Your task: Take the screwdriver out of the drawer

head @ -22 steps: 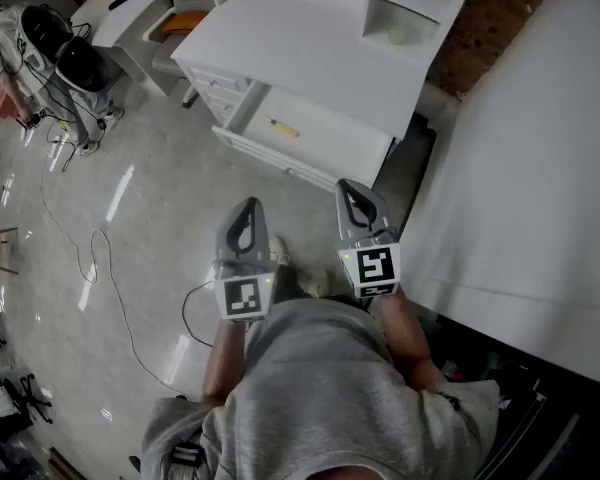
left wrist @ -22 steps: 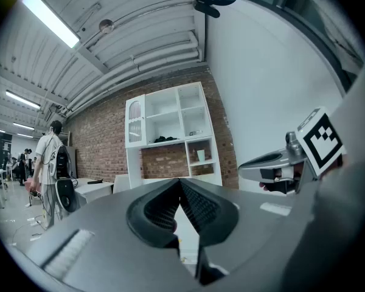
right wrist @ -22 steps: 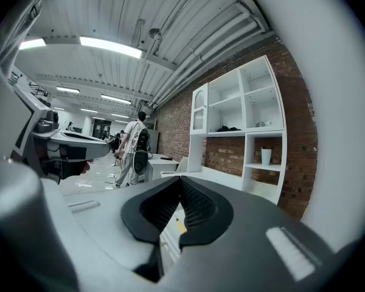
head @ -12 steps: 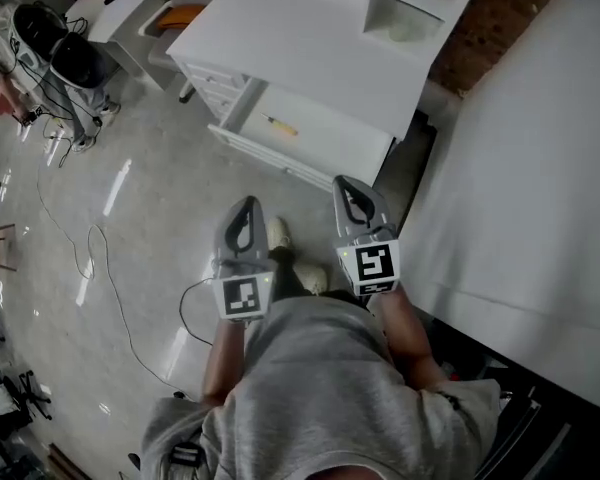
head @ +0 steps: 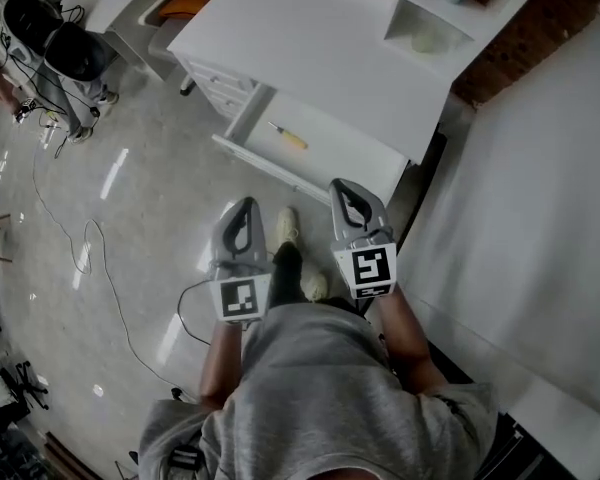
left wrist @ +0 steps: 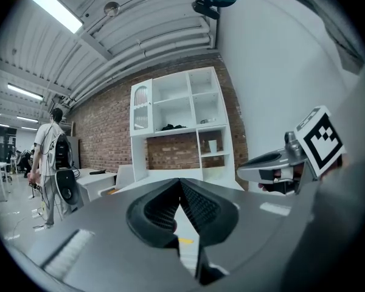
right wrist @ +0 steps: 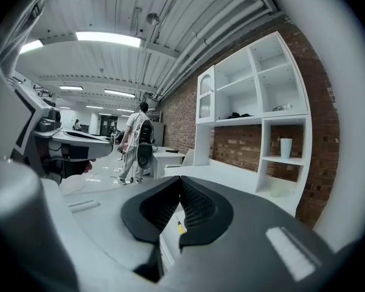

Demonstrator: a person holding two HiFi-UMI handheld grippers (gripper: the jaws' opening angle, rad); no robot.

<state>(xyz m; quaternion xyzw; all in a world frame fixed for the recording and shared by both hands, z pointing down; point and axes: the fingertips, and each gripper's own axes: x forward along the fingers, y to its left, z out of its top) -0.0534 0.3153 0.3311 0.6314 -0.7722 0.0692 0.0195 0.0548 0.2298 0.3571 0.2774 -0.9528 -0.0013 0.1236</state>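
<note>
- Screwdriver point(head: 289, 138), its handle apparently yellow, lies loose in the open drawer point(head: 355, 158) of the white desk point(head: 310, 38)
- Left gripper point(head: 243, 208) — jaws pressed together, empty; screwdriver at its 1 o'clock
- Right gripper point(head: 346, 190) — jaws clenched on nothing; screwdriver at its 11 o'clock, well apart

**Finishes on view**

A glossy, polished sheen is shown by the floor point(head: 150, 198), where lights are mirrored. The desk point(head: 310, 48) is finished in smooth matt white. The wall point(right wrist: 184, 117) is laid in rough brick. The left gripper point(head: 242, 208) is moulded in matt grey plastic, with ribbed dark pads point(left wrist: 198, 202). The sweatshirt point(head: 320, 388) is made of grey cloth.
</note>
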